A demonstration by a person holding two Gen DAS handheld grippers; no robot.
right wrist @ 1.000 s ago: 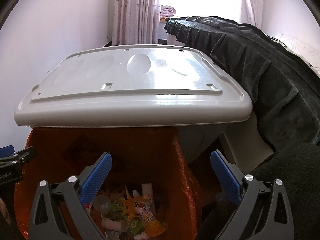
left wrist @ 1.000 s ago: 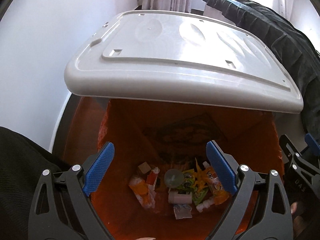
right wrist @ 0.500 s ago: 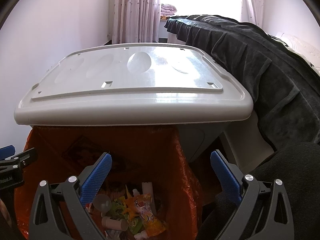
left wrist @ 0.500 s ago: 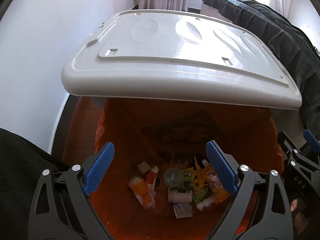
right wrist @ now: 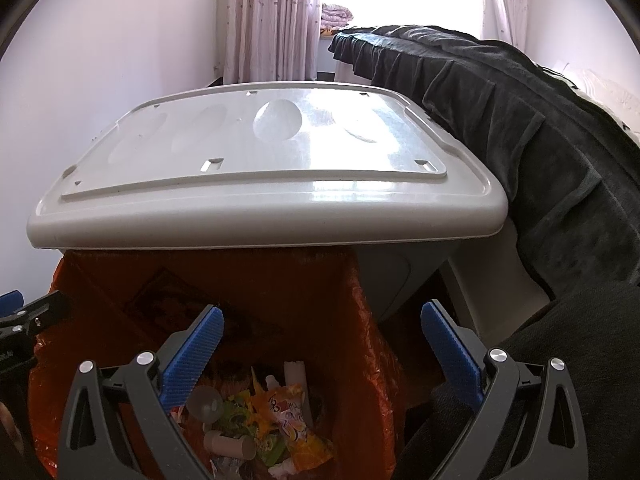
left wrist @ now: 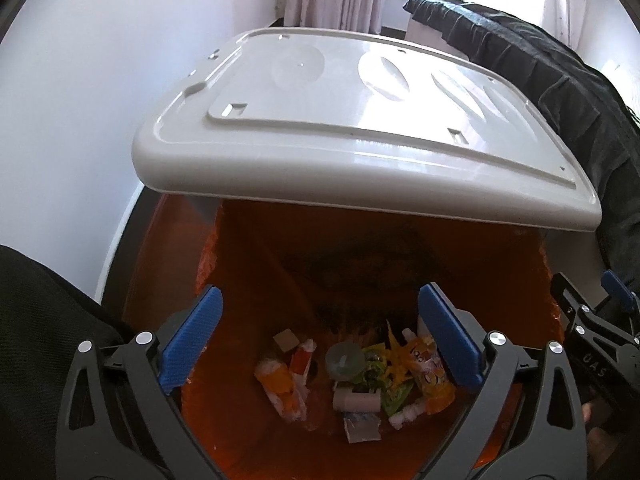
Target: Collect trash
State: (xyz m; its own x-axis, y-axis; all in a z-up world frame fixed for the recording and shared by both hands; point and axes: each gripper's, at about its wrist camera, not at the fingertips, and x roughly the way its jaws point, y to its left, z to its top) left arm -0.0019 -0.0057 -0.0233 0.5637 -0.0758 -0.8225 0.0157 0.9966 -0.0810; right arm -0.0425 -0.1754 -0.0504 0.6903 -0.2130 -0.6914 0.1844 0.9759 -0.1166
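Observation:
A bin with an orange liner [left wrist: 260, 272] stands under its raised grey lid [left wrist: 360, 140]. At the bottom lies the trash [left wrist: 360, 376]: wrappers, a cardboard tube, a clear cup lid and scraps of paper. My left gripper [left wrist: 320, 292] hangs over the bin's mouth and points down into it. Its jaws are opening, with nothing between them. My right gripper [right wrist: 322, 310] is open and empty over the liner's [right wrist: 300, 300] right rim, with the trash [right wrist: 260, 412] below it and the lid [right wrist: 260, 180] ahead.
A dark blanket [right wrist: 520, 128] covers a bed right of the bin. A white wall [left wrist: 80, 120] runs along the left, with curtains [right wrist: 272, 20] and a bright window behind. The person's dark clothing [left wrist: 40, 340] fills the lower corners.
My left gripper's jaws have spread slightly wider. Both grippers, the lid and the trash have stayed in place.

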